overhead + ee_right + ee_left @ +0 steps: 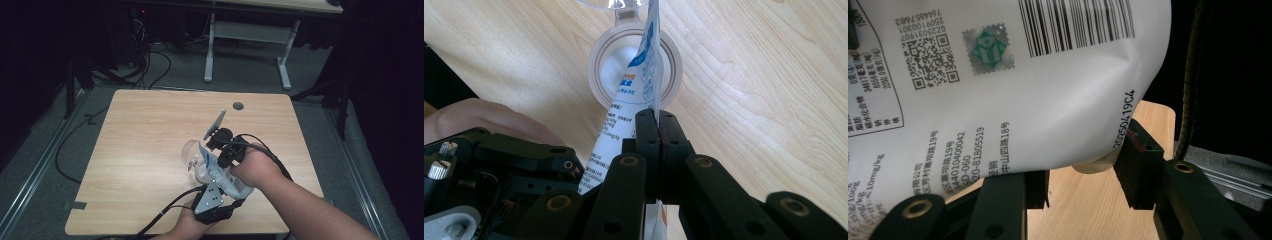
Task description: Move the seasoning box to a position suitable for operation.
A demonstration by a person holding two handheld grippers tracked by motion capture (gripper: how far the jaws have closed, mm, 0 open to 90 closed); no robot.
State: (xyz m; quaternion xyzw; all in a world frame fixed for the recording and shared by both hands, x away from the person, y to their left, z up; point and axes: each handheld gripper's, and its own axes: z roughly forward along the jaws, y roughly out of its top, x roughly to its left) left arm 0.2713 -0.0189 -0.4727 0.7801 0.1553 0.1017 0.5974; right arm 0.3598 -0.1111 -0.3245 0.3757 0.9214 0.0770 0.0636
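A white printed pouch (227, 180) hangs tilted over a clear round container (191, 154) near the front of the wooden table (145, 125). My left gripper (220, 202) is shut on the pouch's lower end; in the left gripper view the barcoded pouch (1013, 85) sits between the black pads (1138, 160). My right gripper (222, 157) is shut on the pouch's thin upper edge. In the right gripper view the jaws (658, 117) pinch the pouch (639, 85) right above the container's round mouth (599, 65), which shows white inside. The pouch's tip points into that mouth.
A dark round hole (238, 105) sits near the table's far edge. Beyond it stands another table on white legs (209, 50), with cables (150, 65) on the grey floor. A cable (165, 212) trails from the left gripper over the front edge.
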